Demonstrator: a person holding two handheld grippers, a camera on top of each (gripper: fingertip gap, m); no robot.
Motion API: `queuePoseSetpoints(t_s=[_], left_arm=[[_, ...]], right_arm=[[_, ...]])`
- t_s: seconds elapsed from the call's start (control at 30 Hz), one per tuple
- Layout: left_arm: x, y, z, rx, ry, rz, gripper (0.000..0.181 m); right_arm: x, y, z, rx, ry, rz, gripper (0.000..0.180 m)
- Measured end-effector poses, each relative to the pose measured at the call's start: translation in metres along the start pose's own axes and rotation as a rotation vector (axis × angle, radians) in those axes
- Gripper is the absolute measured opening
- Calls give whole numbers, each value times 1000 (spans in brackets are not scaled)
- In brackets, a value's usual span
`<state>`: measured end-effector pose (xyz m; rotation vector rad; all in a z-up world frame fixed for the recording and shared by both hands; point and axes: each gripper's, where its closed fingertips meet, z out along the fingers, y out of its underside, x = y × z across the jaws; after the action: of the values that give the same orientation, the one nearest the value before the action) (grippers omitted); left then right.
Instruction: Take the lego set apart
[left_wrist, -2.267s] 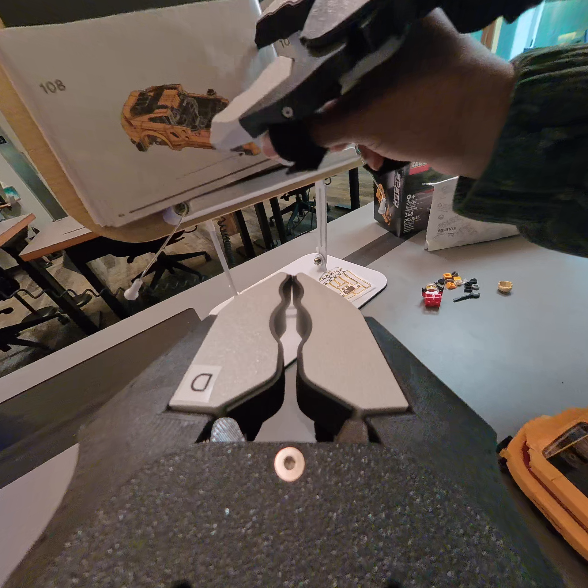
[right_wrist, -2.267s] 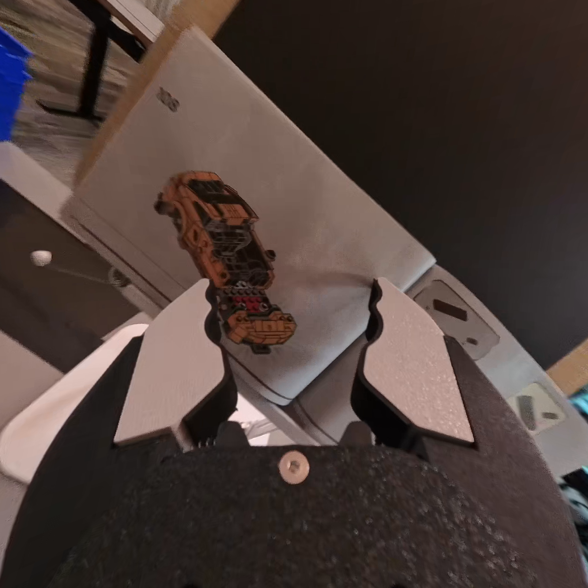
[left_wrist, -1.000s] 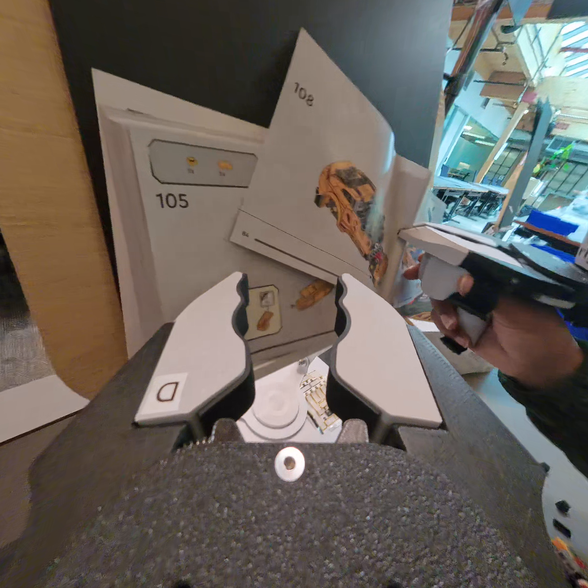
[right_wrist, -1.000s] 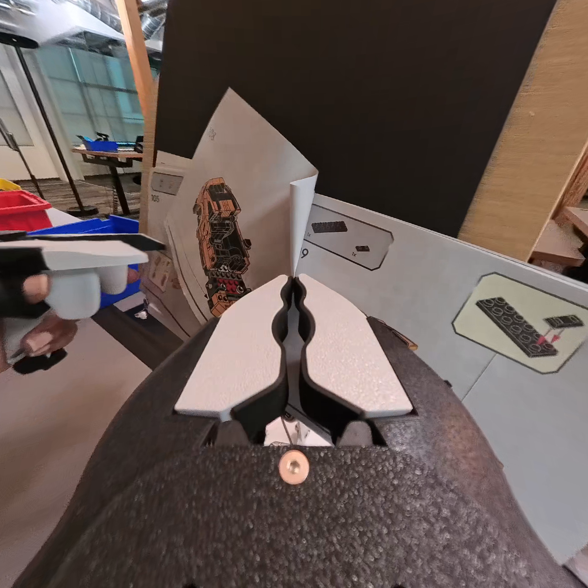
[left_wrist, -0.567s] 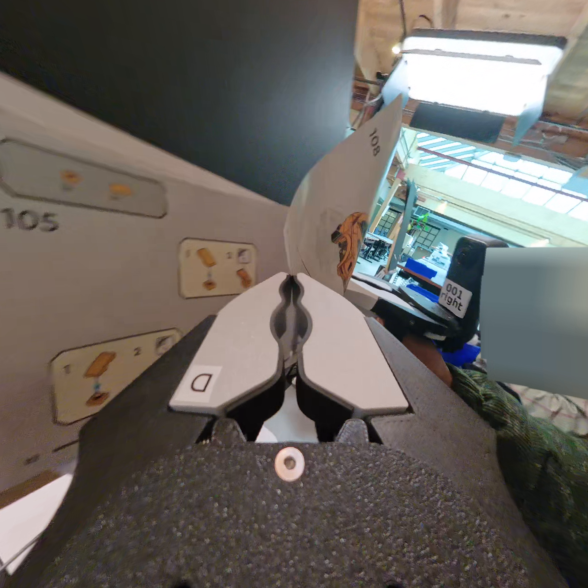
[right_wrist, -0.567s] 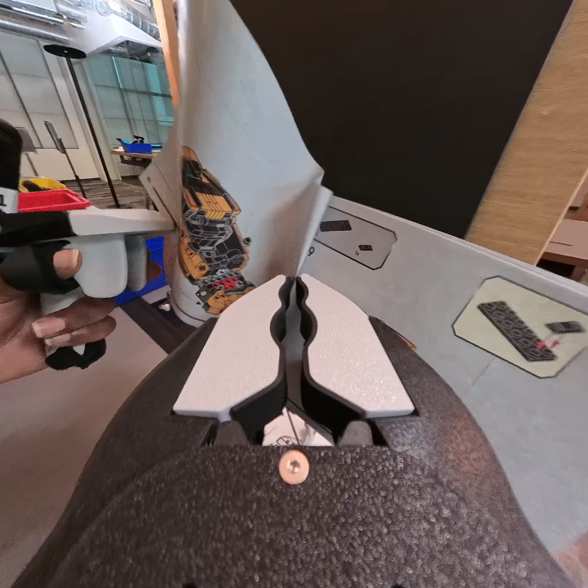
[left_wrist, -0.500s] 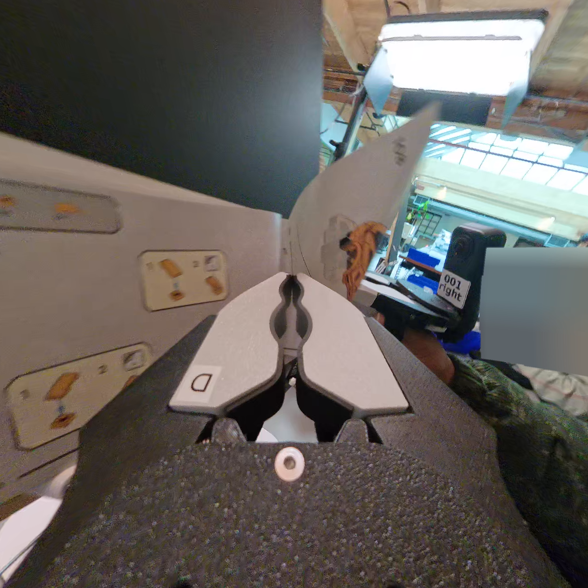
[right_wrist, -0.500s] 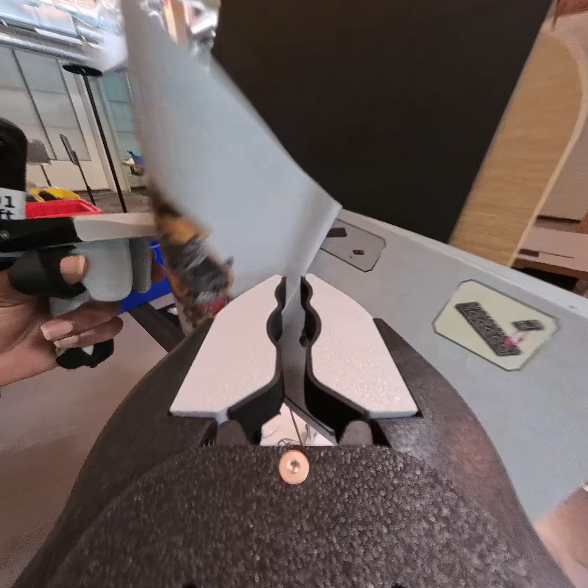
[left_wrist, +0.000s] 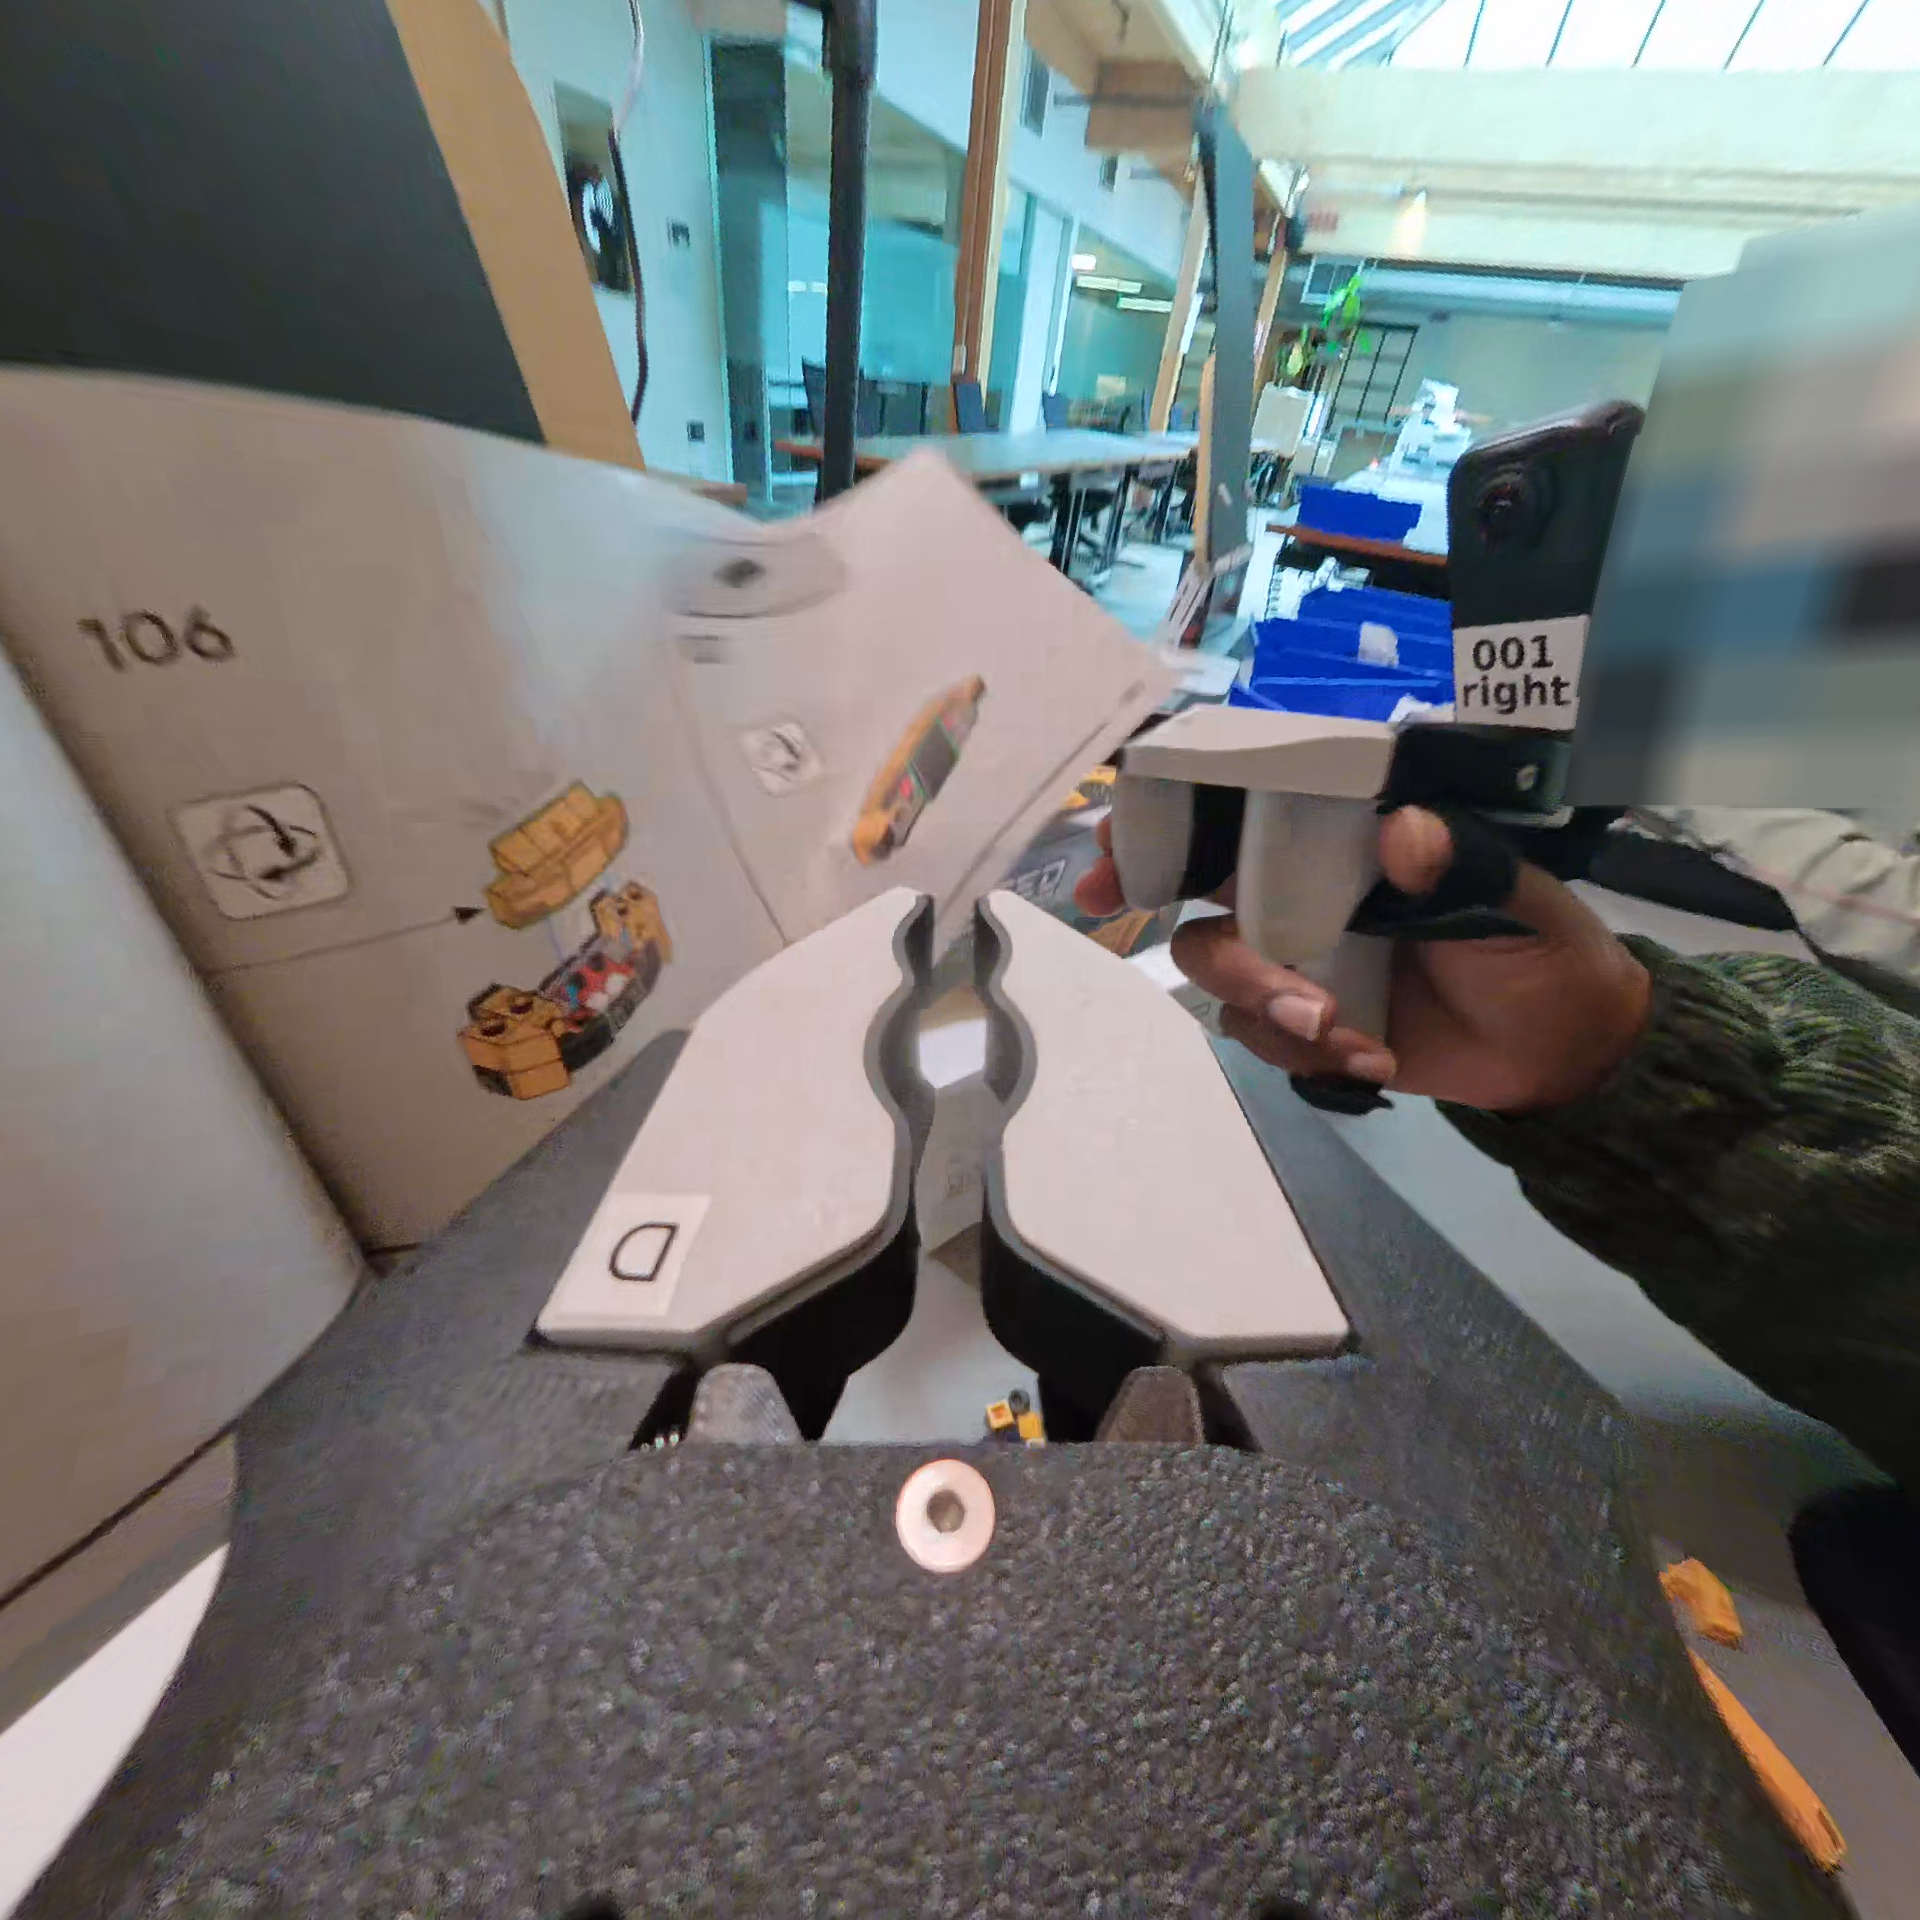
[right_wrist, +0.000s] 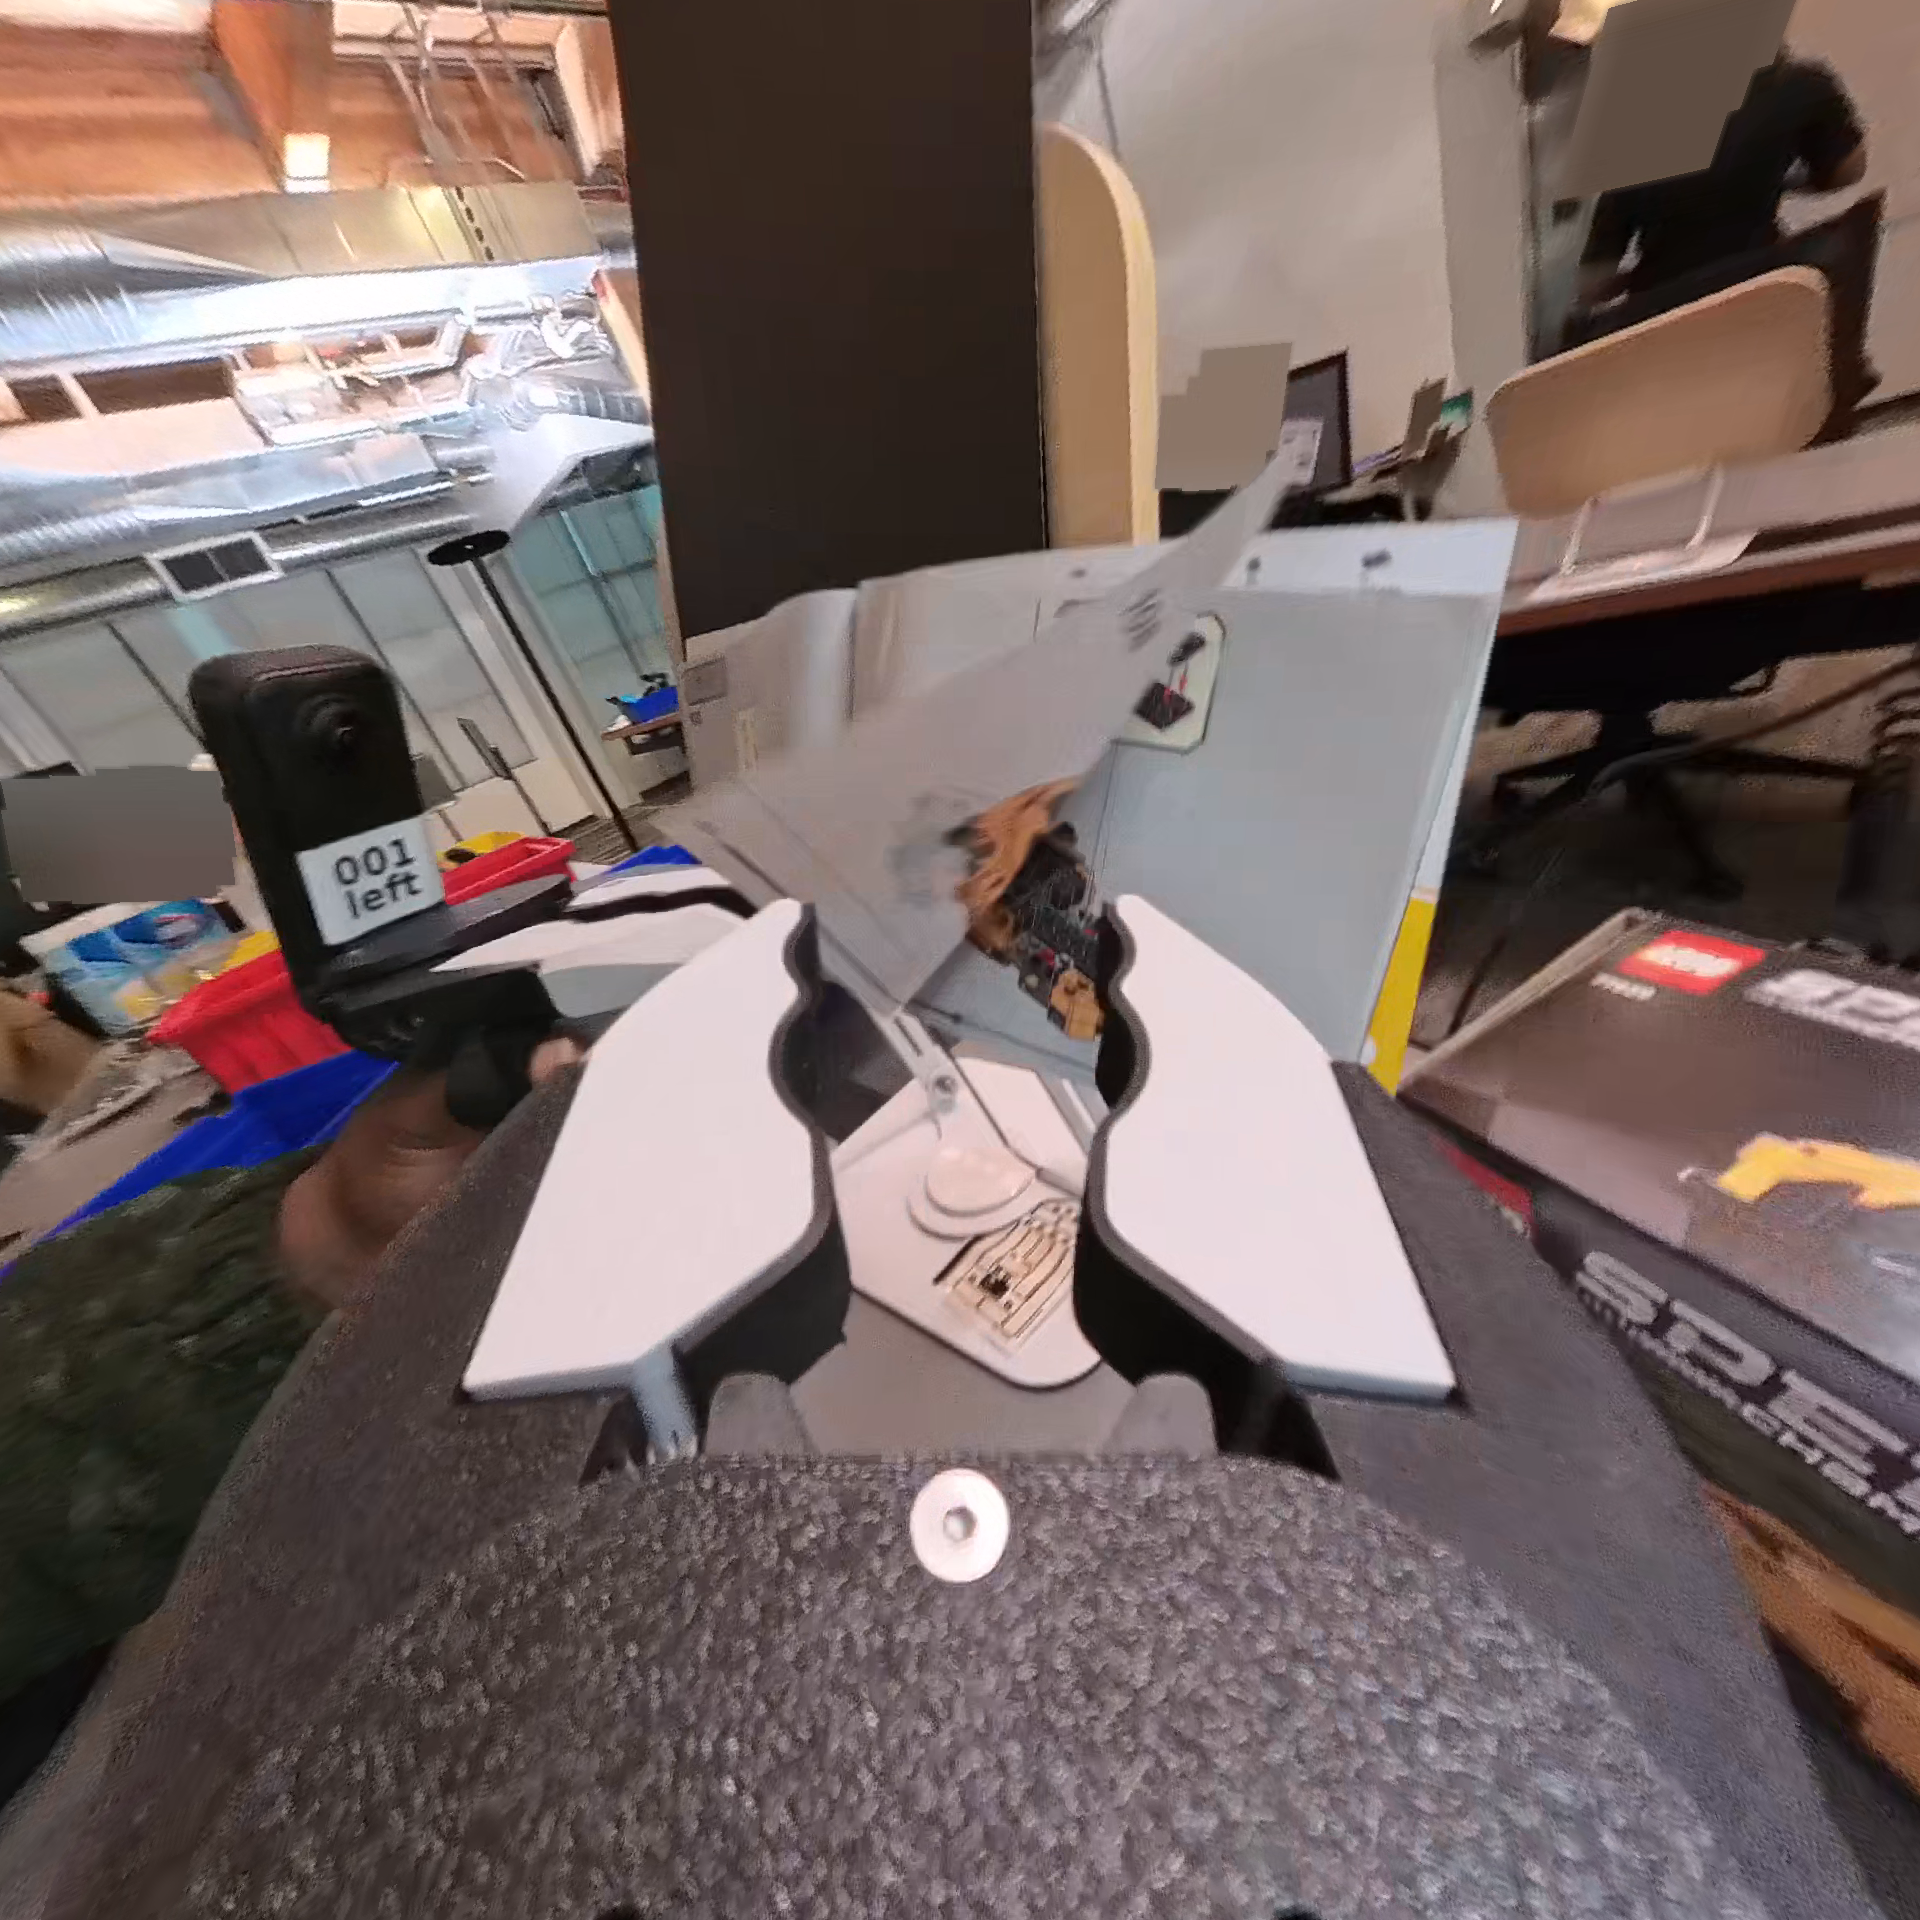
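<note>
Left wrist view. Left gripper (left_wrist: 951, 920) in the foreground, fingers nearly together, a narrow slit left between the tips. Lower edge of a loose page (left_wrist: 914, 665) running down into that slit; page blurred, so actual clamping on the paper not possible to tell. Behind it, an open instruction booklet (left_wrist: 312, 727) standing upright, with printed drawings of orange brick assemblies. To the right, the right gripper (left_wrist: 1236, 748) held level by a hand (left_wrist: 1455, 997) in a dark fingerless glove and green knit sleeve, tips just beside the far edge of the loose page, apart from it. At the lower right edge, two orange Lego pieces (left_wrist: 1756, 1745) lying on the grey table (left_wrist: 1507, 1226), well apart from both grippers. A few tiny bricks (left_wrist: 1013, 1413) visible through the gap under the left gripper's fingers.

Right wrist view. Right gripper (right_wrist: 961, 920) with fingers spread wide, nothing between them. Beyond the tips, the same loose page (right_wrist: 987, 748) slanting across the booklet (right_wrist: 1299, 790). Booklet propped on a white stand base (right_wrist: 1029, 1351), with a small sticker sheet (right_wrist: 1013, 1278) lying on that base. Left gripper (right_wrist: 623, 930) at the left, pointing toward the page. Dark Lego box (right_wrist: 1662, 1143) lying flat on the table at the right. Red and blue bins (right_wrist: 260, 1039) in the background at the left.
</note>
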<state>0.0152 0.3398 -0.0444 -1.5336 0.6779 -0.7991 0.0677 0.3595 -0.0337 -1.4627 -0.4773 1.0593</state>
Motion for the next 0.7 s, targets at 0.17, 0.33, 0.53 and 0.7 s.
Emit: queuePoseSetpoints(t_s=[0.17,0.33,0.53,0.7], left_arm=[[-4,14,7,-68,-13,23,14],[-5,13,-8,-89,-33,123,14],[-19,24,-19,-187,-94,225,15],[-22,35,-2,-233,-126,239,19]], right_arm=[[7,17,8,-92,-33,30,73],[10,16,24,-127,-96,102,69],[7,-5,7,-83,-278,271,77],[0,-10,-2,-105,-347,300,83]])
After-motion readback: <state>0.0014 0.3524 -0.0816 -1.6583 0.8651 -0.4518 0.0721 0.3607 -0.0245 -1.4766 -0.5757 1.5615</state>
